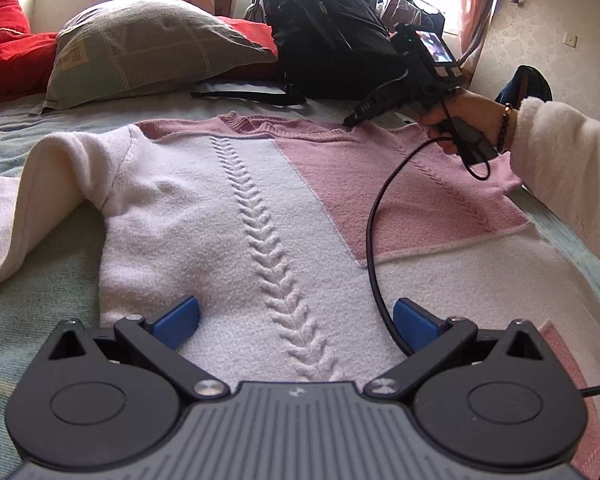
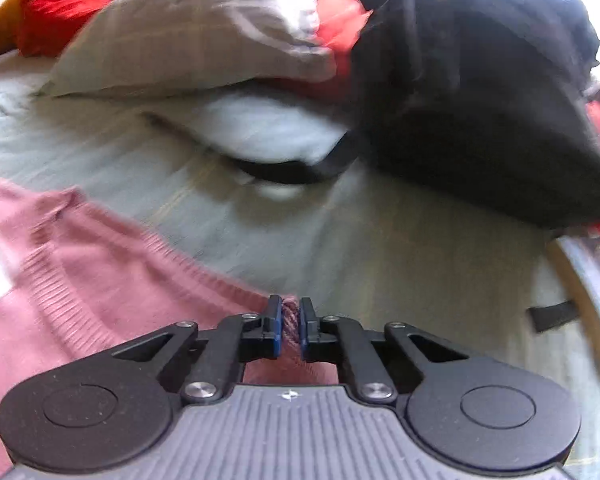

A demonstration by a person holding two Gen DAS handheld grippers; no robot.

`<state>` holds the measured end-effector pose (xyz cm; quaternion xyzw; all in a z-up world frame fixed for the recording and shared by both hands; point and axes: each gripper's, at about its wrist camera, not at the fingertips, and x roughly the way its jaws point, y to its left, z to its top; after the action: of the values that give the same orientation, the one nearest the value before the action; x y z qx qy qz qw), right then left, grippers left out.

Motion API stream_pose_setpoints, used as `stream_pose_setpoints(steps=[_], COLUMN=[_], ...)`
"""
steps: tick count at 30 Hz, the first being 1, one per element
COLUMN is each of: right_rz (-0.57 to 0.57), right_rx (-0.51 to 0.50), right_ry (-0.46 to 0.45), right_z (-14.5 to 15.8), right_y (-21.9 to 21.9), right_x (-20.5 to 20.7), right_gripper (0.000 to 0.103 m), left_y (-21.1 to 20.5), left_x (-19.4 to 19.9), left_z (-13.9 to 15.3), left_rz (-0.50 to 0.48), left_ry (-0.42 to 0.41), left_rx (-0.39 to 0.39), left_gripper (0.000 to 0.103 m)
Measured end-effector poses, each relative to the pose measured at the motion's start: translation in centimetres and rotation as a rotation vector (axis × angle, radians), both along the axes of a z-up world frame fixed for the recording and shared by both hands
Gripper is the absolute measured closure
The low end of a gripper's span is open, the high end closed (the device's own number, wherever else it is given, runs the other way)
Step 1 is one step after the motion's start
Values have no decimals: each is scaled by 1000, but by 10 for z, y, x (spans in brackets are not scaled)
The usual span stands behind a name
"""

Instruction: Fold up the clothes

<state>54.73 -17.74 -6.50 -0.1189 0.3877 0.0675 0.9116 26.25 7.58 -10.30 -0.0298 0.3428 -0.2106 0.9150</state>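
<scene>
A white and pink knit sweater lies flat on the bed, collar toward the pillows, a braided cable pattern down its middle. My left gripper hovers open over the hem, its blue pads wide apart and nothing between them. At the far right shoulder, my right gripper is held by a hand in a fluffy white sleeve. In the right wrist view the right gripper is shut on a pinch of the pink sweater at its ribbed shoulder edge. That view is motion-blurred.
A grey-green pillow and red cushions lie at the head of the bed. A black backpack stands just behind the collar, its strap on the bedspread. A black cable trails across the sweater.
</scene>
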Motion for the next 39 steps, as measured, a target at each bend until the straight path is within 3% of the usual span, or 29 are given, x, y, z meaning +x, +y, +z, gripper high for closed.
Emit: stream_pose_setpoints(steps=[5,7,8,9,14,18,24,26,28,31,39], right_rz=[18,33,40,48,94,116,55,39,36,71,102], right_rx=[43,71,84,98,117,86,46,82,152,240,226], right_ry=[-7,-8,-9,-10,0,44,62,77,95,122,156], right_z=[10,16,20,23,41,51,49,46,44,44,20], right_y=[-3,-4,-4,-5,-8,-23,-59,-71,-79,-80,-59], right_x=[-11,-19,-22,-26,-55,-85,-107,-110,-116,-130,-148], right_gripper=[89,75,61,54,48,40,35,35,35,32,28], left_y=[0,0,0,1,5,4,-12,-20,-26,-30,-34], left_x=[-1,-1,-1,-1,1,-6,-37,-46,-46,-15,142], left_z=[0,0,0,0,5,29,81,95,106,106,54], left_rz=[0,0,0,0,-6,-52,-274,-331,-319,-234,-112], left_ry=[0,0,0,0,14,48,89,89,98,137,237], left_rx=[-1,-3,-5,-9,-57,-120,-155,-149,-114,-84,-180], left_gripper=[1,1,1,1,0,1,1,1,1,1,1])
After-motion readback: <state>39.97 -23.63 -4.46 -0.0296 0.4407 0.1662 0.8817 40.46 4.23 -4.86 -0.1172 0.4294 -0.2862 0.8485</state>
